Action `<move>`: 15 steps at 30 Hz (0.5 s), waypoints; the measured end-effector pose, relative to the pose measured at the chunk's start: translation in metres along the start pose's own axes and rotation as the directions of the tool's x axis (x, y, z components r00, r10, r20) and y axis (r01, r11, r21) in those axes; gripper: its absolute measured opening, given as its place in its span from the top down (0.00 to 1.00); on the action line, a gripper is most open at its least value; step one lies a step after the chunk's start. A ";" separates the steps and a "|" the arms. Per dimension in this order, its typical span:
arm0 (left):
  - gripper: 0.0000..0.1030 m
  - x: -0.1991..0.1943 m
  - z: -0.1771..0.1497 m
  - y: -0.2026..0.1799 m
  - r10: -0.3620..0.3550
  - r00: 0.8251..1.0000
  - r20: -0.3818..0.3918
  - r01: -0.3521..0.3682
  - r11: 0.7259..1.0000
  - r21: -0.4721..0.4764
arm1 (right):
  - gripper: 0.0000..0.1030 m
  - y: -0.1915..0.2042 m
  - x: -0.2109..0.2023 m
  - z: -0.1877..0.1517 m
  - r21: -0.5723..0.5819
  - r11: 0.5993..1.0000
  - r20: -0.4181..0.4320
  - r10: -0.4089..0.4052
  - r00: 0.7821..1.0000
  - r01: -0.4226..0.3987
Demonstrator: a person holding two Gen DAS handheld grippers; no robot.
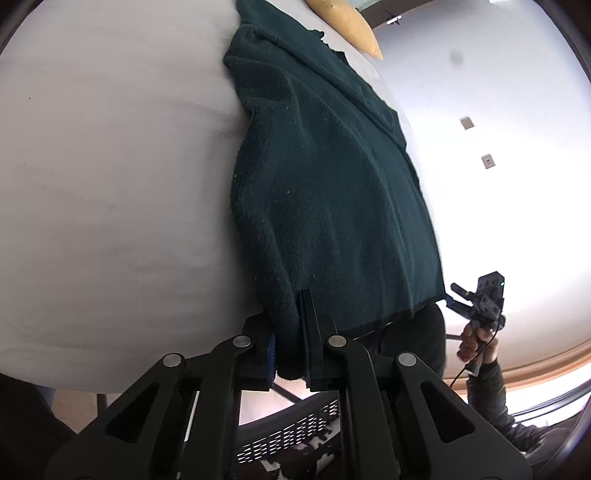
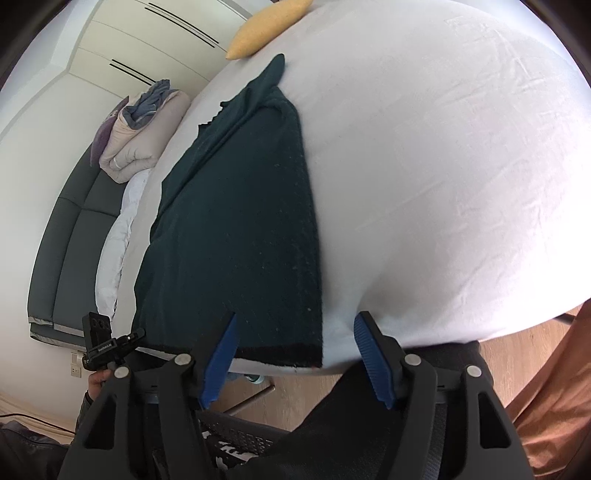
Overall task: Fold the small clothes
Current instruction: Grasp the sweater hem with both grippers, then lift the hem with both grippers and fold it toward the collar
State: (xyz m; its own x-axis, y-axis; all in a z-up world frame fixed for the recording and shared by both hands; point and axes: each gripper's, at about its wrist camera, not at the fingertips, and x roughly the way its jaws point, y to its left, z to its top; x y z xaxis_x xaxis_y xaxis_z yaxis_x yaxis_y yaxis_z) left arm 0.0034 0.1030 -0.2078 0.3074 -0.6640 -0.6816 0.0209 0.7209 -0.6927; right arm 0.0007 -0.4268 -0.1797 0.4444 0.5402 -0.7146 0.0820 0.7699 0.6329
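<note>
The dark green garment [image 1: 332, 192] lies lengthwise on the white bed [image 1: 110, 184], already doubled along its length, its hem at the near edge of the mattress. The left tool [image 1: 291, 343] is clamped on the near left corner of the hem, a thick roll of cloth pinched between its pads. The right tool [image 2: 295, 354] stands wide, its blue pads [image 2: 373, 362] either side of the near right corner of the hem and touching nothing. The fabric reads as a fleecy knit: soft, limp, light, with enough nap to resist slipping. It should drape and sag when lifted, so both hem corners are the sound holds. Whether the left grip takes every layer cannot be confirmed from these views. A yellow cushion [image 2: 266, 29] sits at the far end, well apart.
</note>
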 end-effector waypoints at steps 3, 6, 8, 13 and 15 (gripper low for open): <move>0.91 0.003 0.002 0.010 -0.045 0.999 0.008 0.045 0.997 -0.059 | 0.34 -0.003 0.001 0.000 0.016 1.000 -0.007 0.006 1.000 -0.006; 0.91 0.003 0.003 0.013 -0.051 0.999 0.015 0.052 0.997 -0.062 | 0.34 -0.002 0.006 -0.001 0.019 1.000 -0.016 0.022 1.000 -0.022; 0.92 0.005 0.004 0.012 -0.046 0.999 0.022 0.048 0.997 -0.055 | 0.35 -0.001 0.010 -0.002 0.015 0.999 -0.023 0.032 0.999 -0.031; 0.94 0.009 0.004 0.004 -0.022 0.999 0.040 0.023 1.000 -0.015 | 0.78 -0.007 0.011 -0.002 0.045 0.998 -0.006 0.043 0.999 -0.043; 0.95 0.008 0.004 -0.001 -0.020 0.999 0.049 0.019 1.000 0.008 | 0.90 -0.007 0.009 -0.003 0.042 0.999 0.005 0.028 1.000 -0.029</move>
State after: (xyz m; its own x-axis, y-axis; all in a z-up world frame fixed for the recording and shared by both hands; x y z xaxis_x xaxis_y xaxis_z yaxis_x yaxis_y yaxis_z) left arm 0.0094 0.0973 -0.2115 0.3534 -0.6674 -0.6555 0.0344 0.7095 -0.7039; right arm 0.0016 -0.4263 -0.1918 0.4510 0.5602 -0.6948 0.1069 0.7390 0.6652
